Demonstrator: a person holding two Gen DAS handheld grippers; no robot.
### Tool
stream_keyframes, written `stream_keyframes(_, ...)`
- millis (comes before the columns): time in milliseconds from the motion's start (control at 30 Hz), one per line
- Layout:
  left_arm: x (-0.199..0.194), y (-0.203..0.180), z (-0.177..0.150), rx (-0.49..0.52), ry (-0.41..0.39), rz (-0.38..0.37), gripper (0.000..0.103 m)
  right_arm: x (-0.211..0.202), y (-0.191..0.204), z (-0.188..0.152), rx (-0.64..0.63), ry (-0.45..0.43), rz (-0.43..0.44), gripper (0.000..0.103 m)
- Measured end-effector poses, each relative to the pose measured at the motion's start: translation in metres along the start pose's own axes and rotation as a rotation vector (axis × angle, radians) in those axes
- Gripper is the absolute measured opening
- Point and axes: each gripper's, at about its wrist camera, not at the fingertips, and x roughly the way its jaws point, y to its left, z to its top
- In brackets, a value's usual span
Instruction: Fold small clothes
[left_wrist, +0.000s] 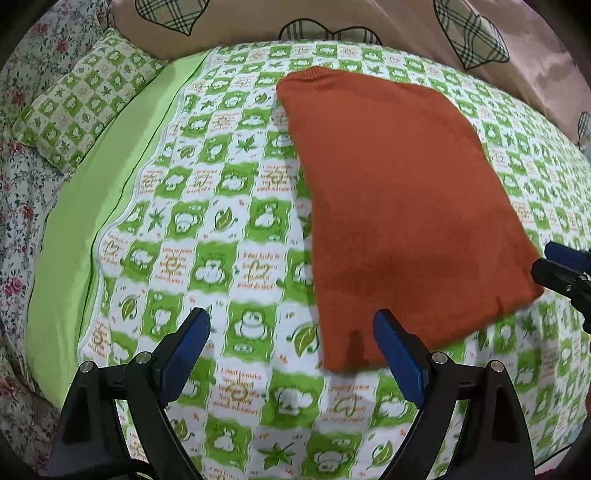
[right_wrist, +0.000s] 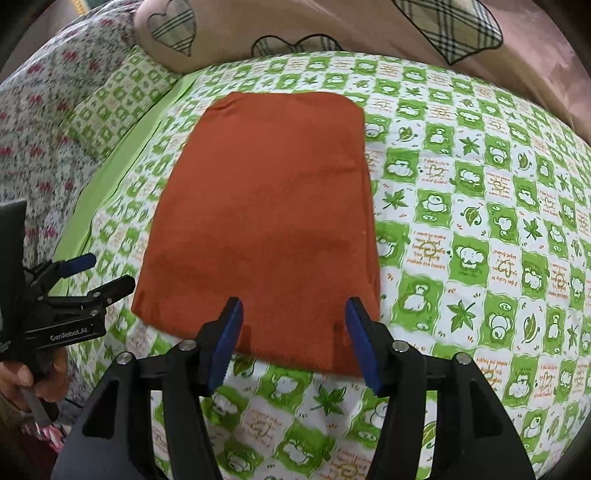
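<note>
Nearest in the right wrist view, the right hand-held gripper (right_wrist: 293, 321) hangs with its blue-padded jaws spread wide over the near edge of the folded rust-orange garment (right_wrist: 266, 221); nothing is pinched between them. In the left wrist view, the left hand-held gripper (left_wrist: 291, 334) also stands wide apart and empty, its right finger over the garment's near left corner and its left finger above the green-and-white frog-print bedspread (left_wrist: 207, 229). A person's hand (right_wrist: 22, 384) grips the left tool's handle at the lower left of the right wrist view. The garment lies flat as a neat rectangle in the middle of the bed. Beyond it sit a matching green checked pillow (left_wrist: 85, 96), a floral quilt (left_wrist: 18, 155) to the left, and a beige blanket with plaid hearts (right_wrist: 332, 26) along the far side.
</note>
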Motion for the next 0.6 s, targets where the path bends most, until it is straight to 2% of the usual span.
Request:
stream_keyframes(333, -0.001, -0.002, -0.014, -0.005, 0.005, -0.003, 0.091, -0.003, 0.01, -0.015, -0.063, -0.008, -0.002, 0.075)
stream_keyframes(600, -0.003, -0.007, -0.011, 0.008, -0.009, -0.016, 0.091, -0.003, 0.012, -0.017, -0.067, -0.013, -0.014, 0.079)
